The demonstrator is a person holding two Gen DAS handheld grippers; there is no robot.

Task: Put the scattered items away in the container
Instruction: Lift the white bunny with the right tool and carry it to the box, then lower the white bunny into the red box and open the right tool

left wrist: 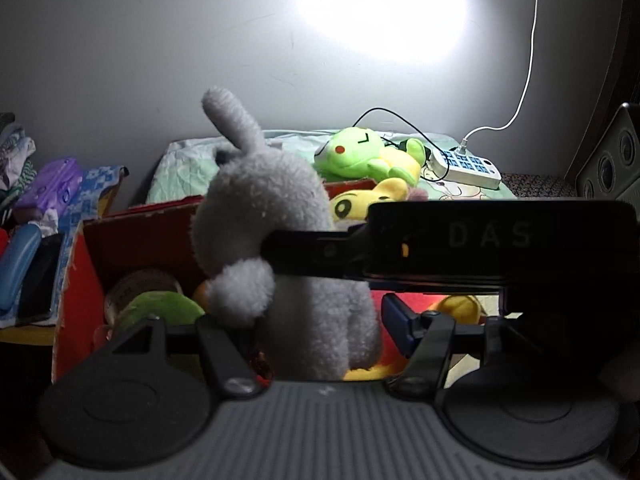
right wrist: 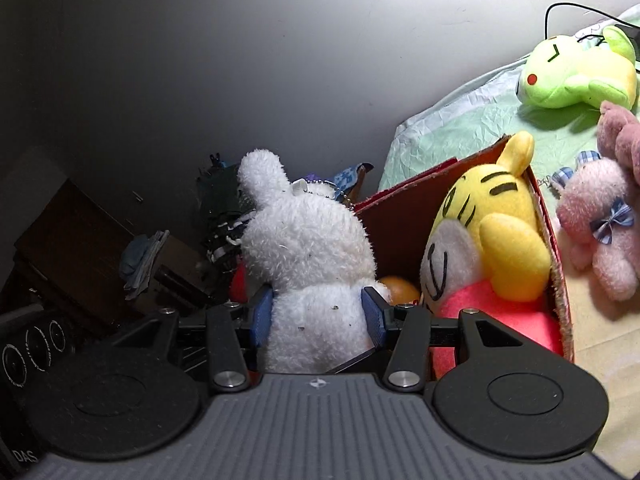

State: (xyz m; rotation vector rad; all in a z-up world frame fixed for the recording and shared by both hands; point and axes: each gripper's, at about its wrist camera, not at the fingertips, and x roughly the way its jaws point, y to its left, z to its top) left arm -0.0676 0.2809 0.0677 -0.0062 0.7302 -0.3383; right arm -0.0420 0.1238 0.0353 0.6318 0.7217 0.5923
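Now the right hand-held gripper (right wrist: 316, 316) is squeezing a white plush rabbit (right wrist: 308, 256) around its body, blue pads pressing into the fleece on both sides, holding it upright over the near left corner of the red cardboard box (right wrist: 404, 216). The left hand-held gripper (left wrist: 316, 332) is framing the same toy; one blue pad is showing clear of the fur, so its jaws look parted, not gripping. To do this well, I judge the rabbit should be lowered into the gap left of the yellow tiger plush (right wrist: 496, 236) before release, since the soft pile compresses and may spring sideways. Inside, an orange ball (right wrist: 400, 290) is resting on the floor. On the bed's far side, a green plush (right wrist: 576, 76) and a pink fuzzy bear (right wrist: 600, 232) are lying outside the box.
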